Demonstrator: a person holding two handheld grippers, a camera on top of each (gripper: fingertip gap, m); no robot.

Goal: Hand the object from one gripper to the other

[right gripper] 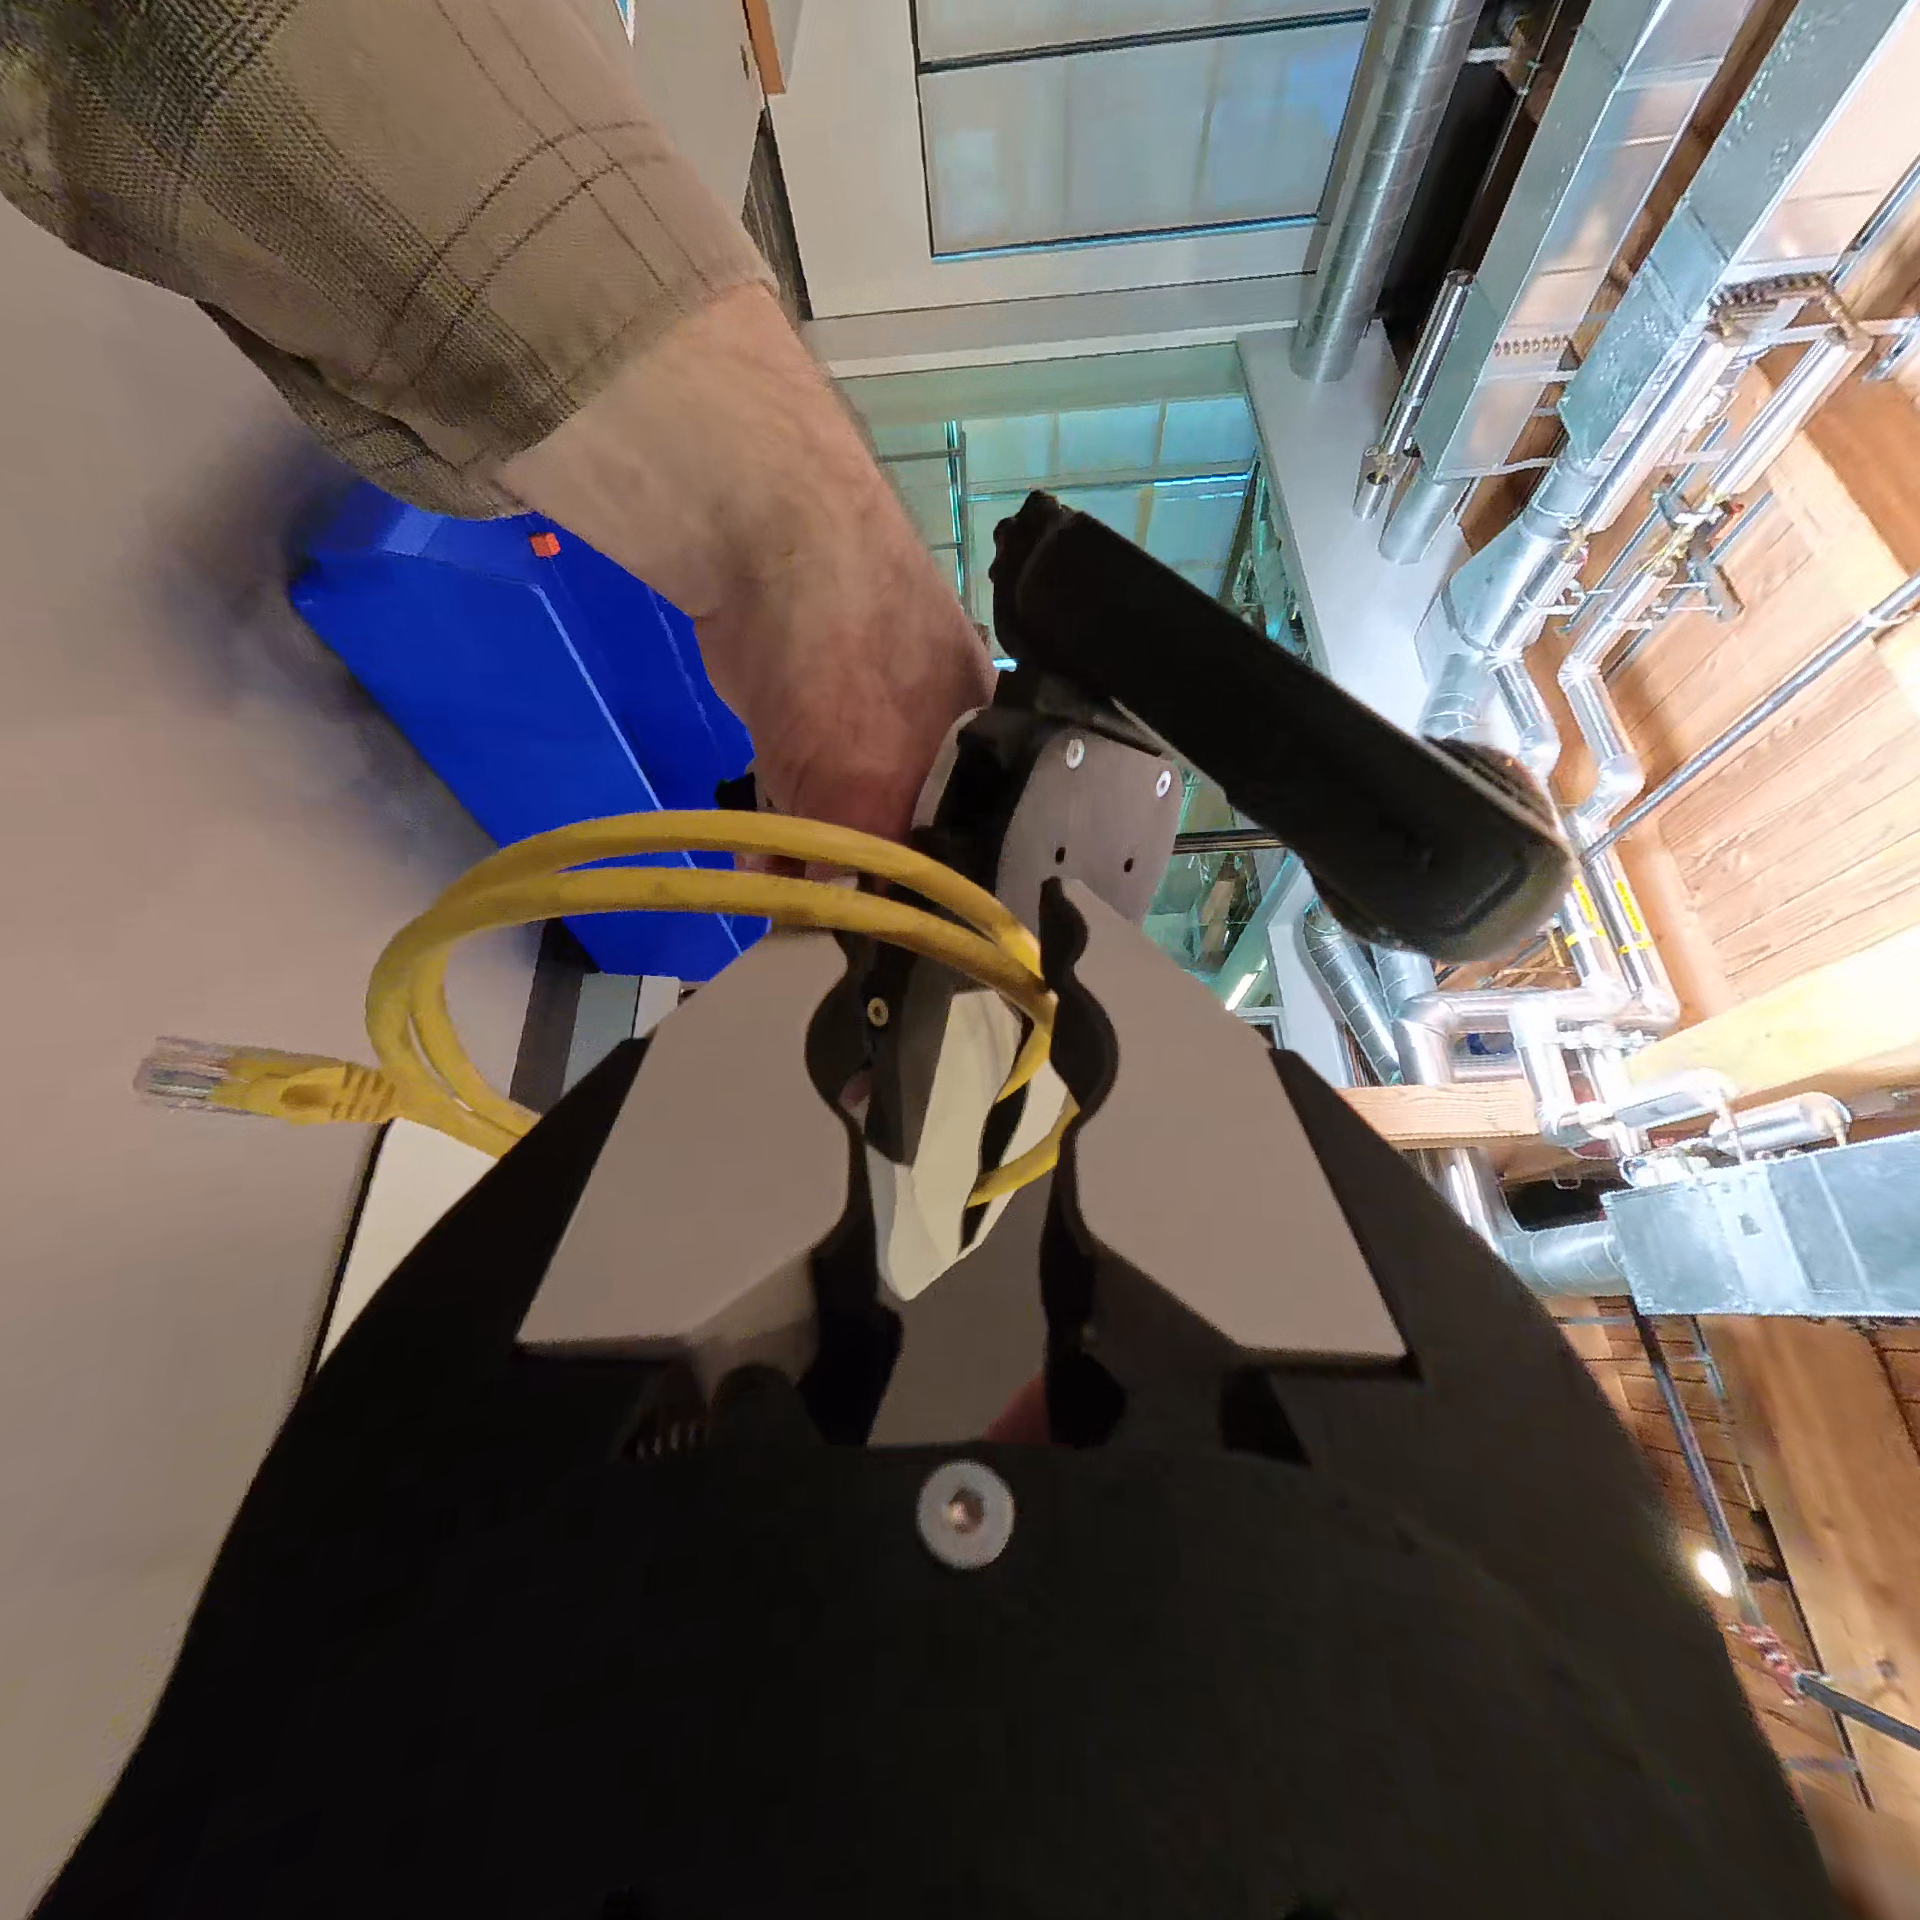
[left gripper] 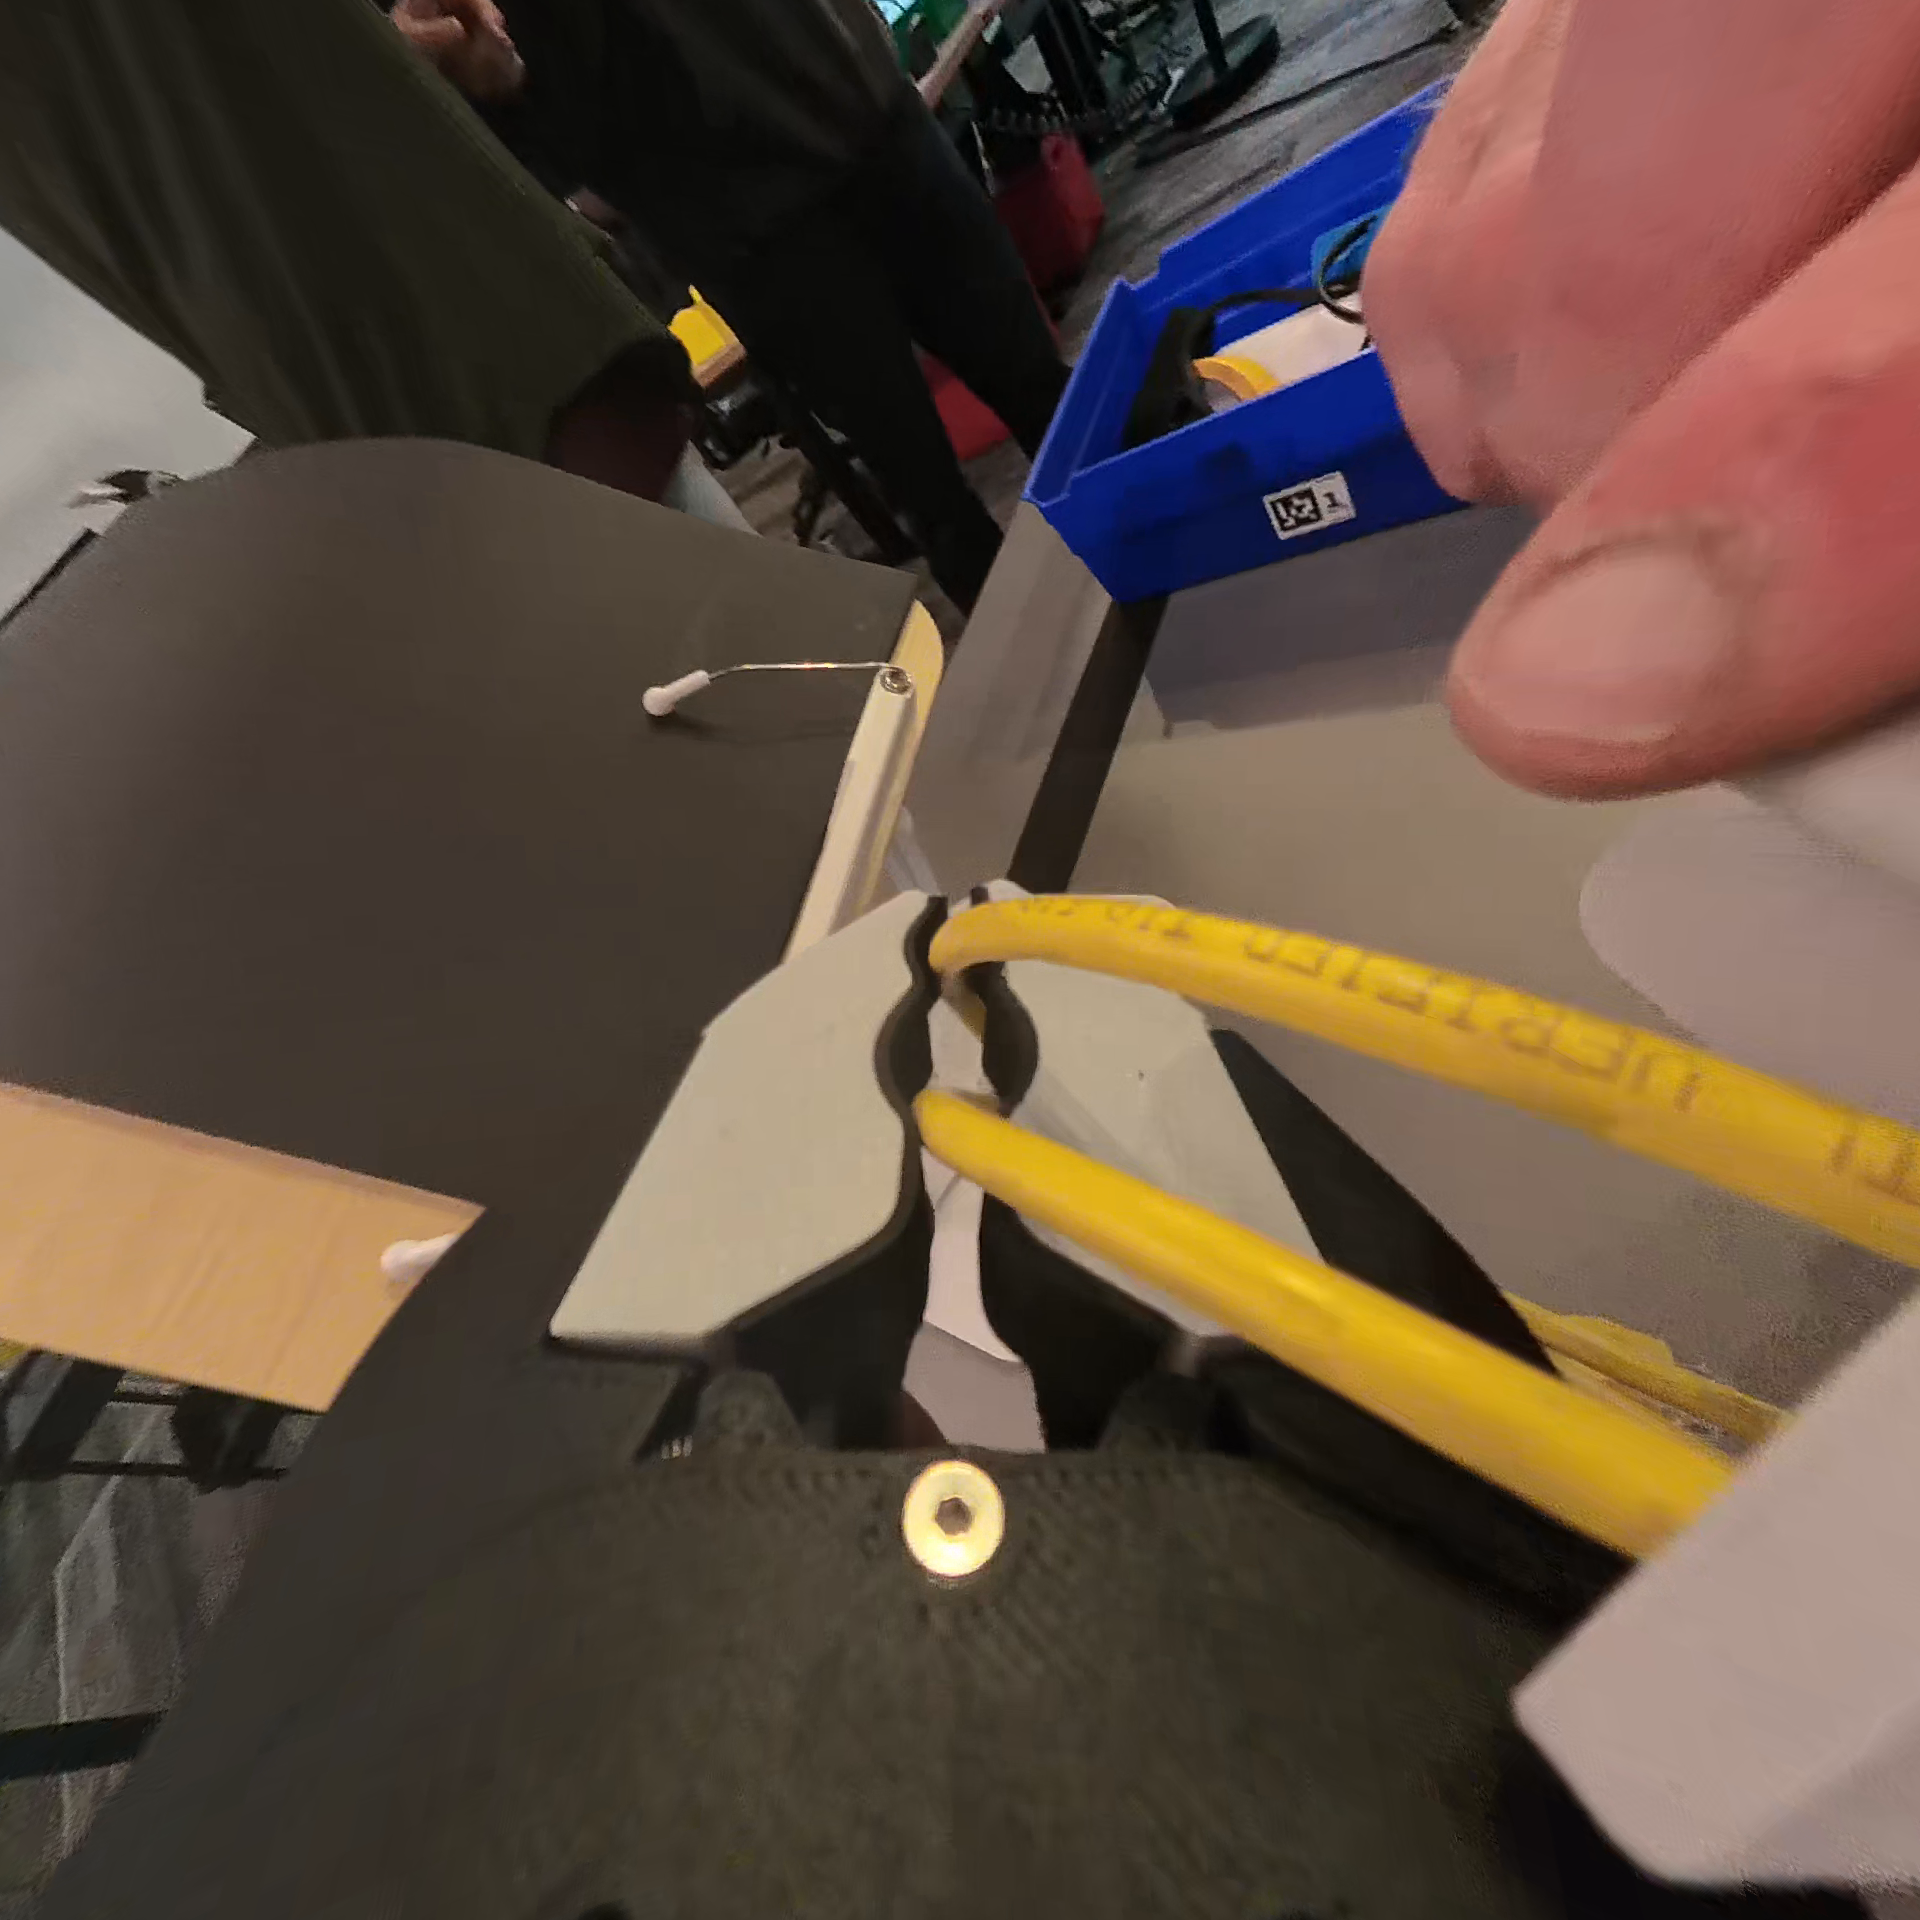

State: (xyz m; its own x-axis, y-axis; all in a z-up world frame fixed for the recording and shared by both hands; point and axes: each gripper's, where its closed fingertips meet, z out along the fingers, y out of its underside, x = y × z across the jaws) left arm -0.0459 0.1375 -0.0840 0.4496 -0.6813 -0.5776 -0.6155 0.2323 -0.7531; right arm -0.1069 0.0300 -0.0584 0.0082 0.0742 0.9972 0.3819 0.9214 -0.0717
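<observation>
Your left tool (left gripper: pixel 951 997) pinches the light, springy yellow Ethernet cable (left gripper: pixel 1351 1008) at frame centre; your right tool (right gripper: pixel 956 1049) gapes around those strands.

I see the cable (left gripper: pixel 1351 997) in smooth, slightly glossy yellow rubber. My left gripper (left gripper: pixel 951 997) has matt grey plastic fingers with black rubbery pads. At 1 o'clock, the bin (left gripper: pixel 1226 488) is shiny blue plastic.

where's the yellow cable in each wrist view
Left wrist view: yellow cable runs as two strands from the shut left gripper out to the right edge.
Right wrist view: it loops left of centre, passing between the right gripper fingers.
Shared landmark: blue bin.
</observation>
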